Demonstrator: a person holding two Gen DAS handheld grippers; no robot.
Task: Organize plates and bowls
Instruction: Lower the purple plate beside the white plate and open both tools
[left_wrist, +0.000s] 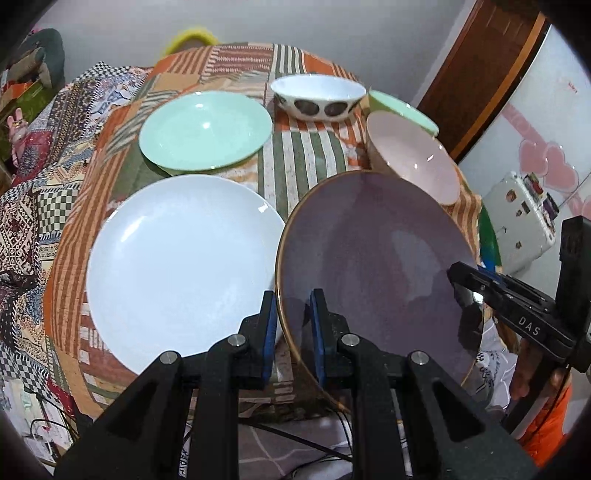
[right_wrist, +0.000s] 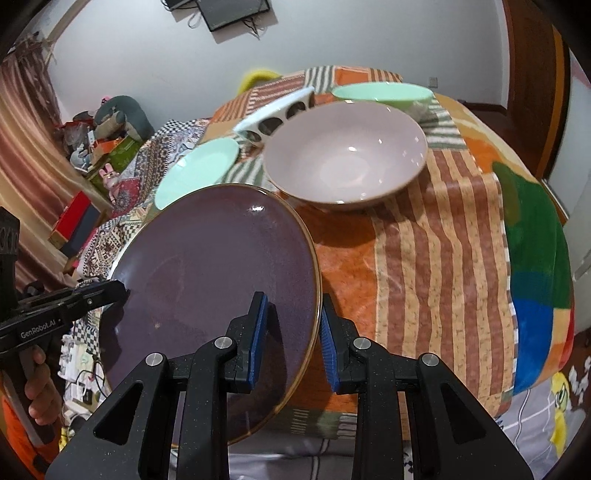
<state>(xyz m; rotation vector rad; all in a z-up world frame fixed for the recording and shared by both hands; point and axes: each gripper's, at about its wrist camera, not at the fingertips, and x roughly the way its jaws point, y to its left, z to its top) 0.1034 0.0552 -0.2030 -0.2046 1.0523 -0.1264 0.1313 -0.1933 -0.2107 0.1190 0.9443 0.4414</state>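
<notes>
Both hand-held grippers are on the purple plate (left_wrist: 373, 266), one at each side of its gold-edged rim. The left hand-held gripper (left_wrist: 293, 325) has its blue pads clamped on the near-left rim, and the right hand-held gripper (right_wrist: 291, 332) is clamped on the opposite edge, so the plate hangs tilted above the table (right_wrist: 424, 258).

The left wrist view alone shows the big white plate (left_wrist: 177, 273) lying flat just beside the purple one, with the mint plate (left_wrist: 205, 131) beyond it. The right wrist view alone opens up the pink bowl (right_wrist: 345, 153), glossy and upright, with the mint bowl (right_wrist: 382, 94) behind it. The spotted white bowl (left_wrist: 317, 96) sits at the far side.

A striped patchwork cloth (right_wrist: 436, 229) covers the table. White walls, a dark wooden door (left_wrist: 484, 70), and a screen (right_wrist: 232, 13) high on the wall.
</notes>
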